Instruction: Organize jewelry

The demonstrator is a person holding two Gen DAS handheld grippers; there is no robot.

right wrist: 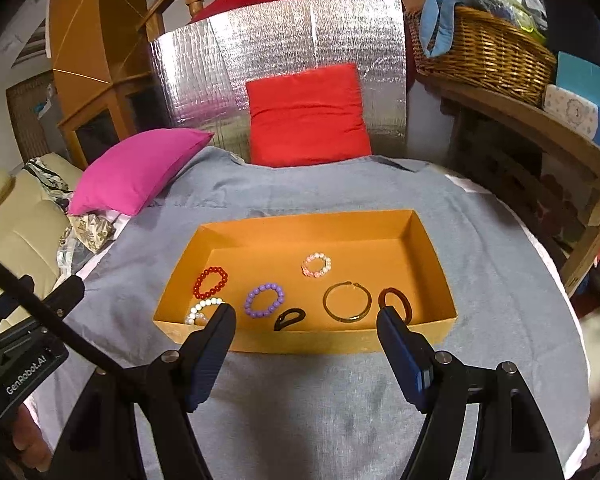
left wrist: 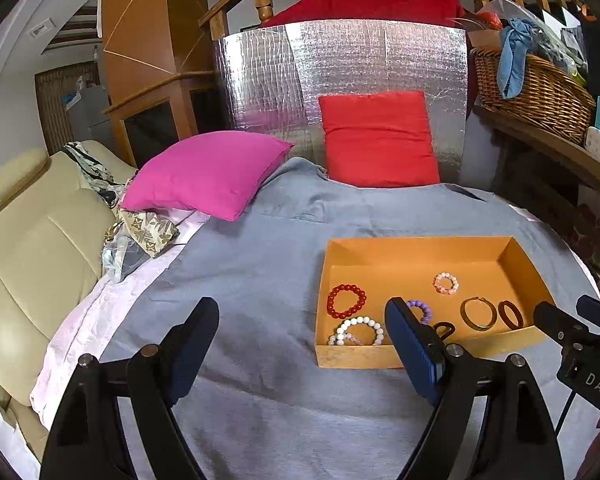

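An orange open box [right wrist: 308,342] [left wrist: 356,356] sits on the grey cloth. Inside lie a red bead bracelet [right wrist: 211,281] [left wrist: 346,301], a white bead bracelet [right wrist: 200,310] [left wrist: 356,330], a purple bead bracelet [right wrist: 263,300] [left wrist: 420,311], a pink bead bracelet [right wrist: 316,265] [left wrist: 446,283], a gold bangle [right wrist: 347,301] [left wrist: 478,313], a brown ring [right wrist: 396,300] [left wrist: 511,314] and a black clip [right wrist: 289,319] [left wrist: 444,330]. My left gripper [left wrist: 300,320] is open and empty, left of the box. My right gripper [right wrist: 306,318] is open and empty at the box's near wall.
A pink cushion [left wrist: 208,172] and a red cushion [left wrist: 380,140] lie at the back before a silver foil panel [left wrist: 340,72]. A wicker basket [right wrist: 480,52] stands on a wooden shelf at right. A beige sofa [left wrist: 28,248] is at left.
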